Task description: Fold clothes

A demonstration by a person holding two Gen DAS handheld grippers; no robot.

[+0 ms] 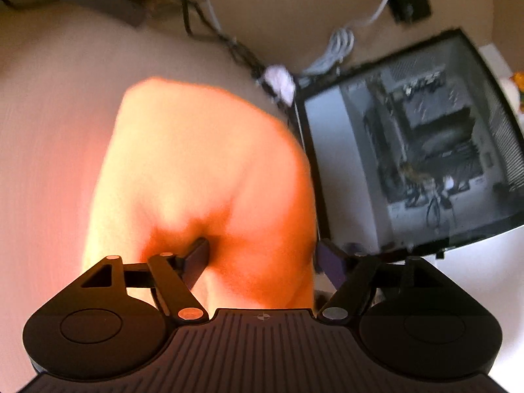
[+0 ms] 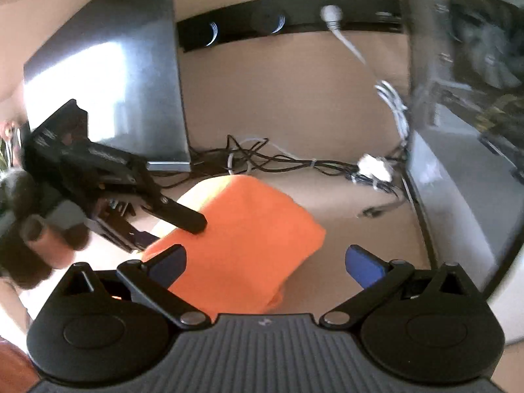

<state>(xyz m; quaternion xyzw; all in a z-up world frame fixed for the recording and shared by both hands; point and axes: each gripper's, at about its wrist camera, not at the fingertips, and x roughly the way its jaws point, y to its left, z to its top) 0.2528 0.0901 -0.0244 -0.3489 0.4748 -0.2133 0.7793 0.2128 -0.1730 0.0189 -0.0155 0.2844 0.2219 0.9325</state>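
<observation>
Orange cloth [image 2: 242,235] already folded into a compact bundle, apparently near done. Left gripper [image 1: 262,258] spread, one finger [image 2: 183,217] resting on cloth; right gripper [image 2: 265,262] spread wide beside cloth, pinching nothing.

The left wrist camera is sitting just behind the left hand-held gripper [image 1: 265,258], looking forward and downward along its fingers. It is hovering very close over the orange cloth [image 1: 203,170], which is filling the centre, blurred. The right wrist camera is riding behind the right hand-held gripper [image 2: 265,262], also tilting down toward the tabletop [image 2: 327,229], from slightly farther back, and it is catching the left hand-held gripper entering at its left edge. Both views are sharing the orange cloth, the tangle of cables [image 1: 242,55] beyond it, and the glass-sided computer case [image 1: 409,144] standing on the right side.
</observation>
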